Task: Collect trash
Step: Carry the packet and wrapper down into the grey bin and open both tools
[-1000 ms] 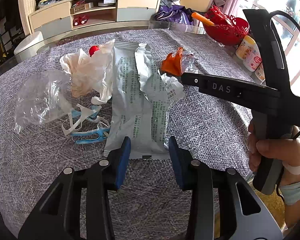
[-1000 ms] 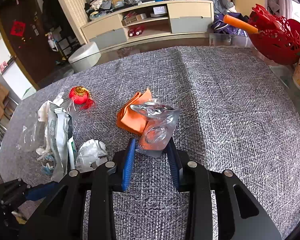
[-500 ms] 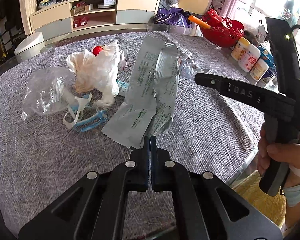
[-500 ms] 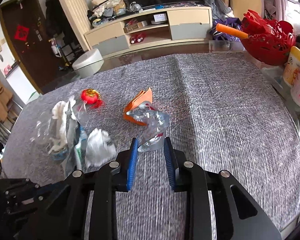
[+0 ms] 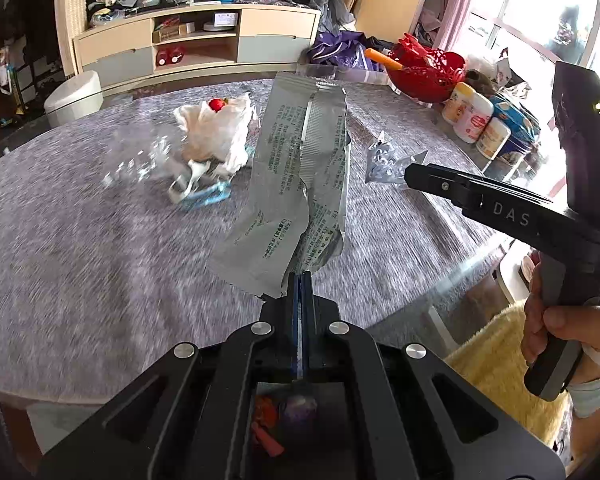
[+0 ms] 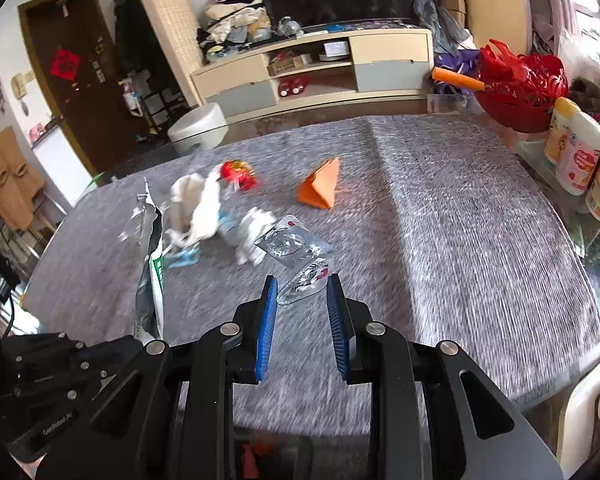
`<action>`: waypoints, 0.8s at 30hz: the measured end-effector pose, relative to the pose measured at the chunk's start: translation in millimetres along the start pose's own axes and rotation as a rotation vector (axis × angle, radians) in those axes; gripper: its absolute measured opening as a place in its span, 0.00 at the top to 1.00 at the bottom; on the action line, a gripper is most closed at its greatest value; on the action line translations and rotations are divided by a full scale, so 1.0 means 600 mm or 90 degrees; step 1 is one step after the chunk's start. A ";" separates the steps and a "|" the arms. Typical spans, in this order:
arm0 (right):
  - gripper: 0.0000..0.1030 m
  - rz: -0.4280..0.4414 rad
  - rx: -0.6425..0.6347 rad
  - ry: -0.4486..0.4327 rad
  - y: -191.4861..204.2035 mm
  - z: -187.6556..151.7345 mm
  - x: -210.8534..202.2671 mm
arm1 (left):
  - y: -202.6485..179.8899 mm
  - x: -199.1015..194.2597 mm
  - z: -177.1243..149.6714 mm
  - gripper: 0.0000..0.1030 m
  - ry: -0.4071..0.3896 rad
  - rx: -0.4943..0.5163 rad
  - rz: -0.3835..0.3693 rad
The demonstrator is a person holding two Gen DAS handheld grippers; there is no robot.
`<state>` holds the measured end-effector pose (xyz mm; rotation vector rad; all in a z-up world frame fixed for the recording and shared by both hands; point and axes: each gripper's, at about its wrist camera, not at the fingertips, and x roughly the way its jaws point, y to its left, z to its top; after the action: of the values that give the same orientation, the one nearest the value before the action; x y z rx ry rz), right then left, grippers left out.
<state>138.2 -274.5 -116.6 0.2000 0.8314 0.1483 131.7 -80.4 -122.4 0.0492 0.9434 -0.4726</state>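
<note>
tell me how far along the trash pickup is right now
Early stage. In hand: the left tool is shut on the silver foil wrapper, lifted off the table; the right tool has the clear plastic blister pack between its jaws, apparently gripped. Left on the grey tablecloth: crumpled white tissue, orange paper, red candy wrapper, clear plastic bag.

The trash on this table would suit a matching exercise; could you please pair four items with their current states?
Things:
1. silver wrapper
2. clear plastic packet
3. orange paper
4. white crumpled bag

States:
A. lying on the table beside a small red item
B. clamped at its bottom edge in the left gripper, lifted off the table
C. standing folded like a tent on the grey cloth
D. between the blue pads of the right gripper, clear of the cloth

Pairs: 1-B, 2-D, 3-C, 4-A
</note>
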 end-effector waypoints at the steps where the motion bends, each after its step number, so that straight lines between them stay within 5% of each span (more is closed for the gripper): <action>1: 0.74 0.003 -0.004 -0.001 0.005 -0.006 -0.008 | 0.000 -0.012 -0.011 1.00 -0.001 0.000 0.003; 13: 0.74 0.050 -0.046 0.039 0.063 -0.120 -0.088 | -0.001 -0.093 -0.136 1.00 0.011 -0.016 0.015; 24: 0.74 0.067 -0.061 0.116 0.091 -0.222 -0.074 | 0.008 -0.075 -0.261 1.00 0.089 -0.060 -0.005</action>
<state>6.9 -215.2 -159.5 0.1417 0.9927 0.3078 -8.6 -21.4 -180.6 -0.0067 1.1025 -0.4365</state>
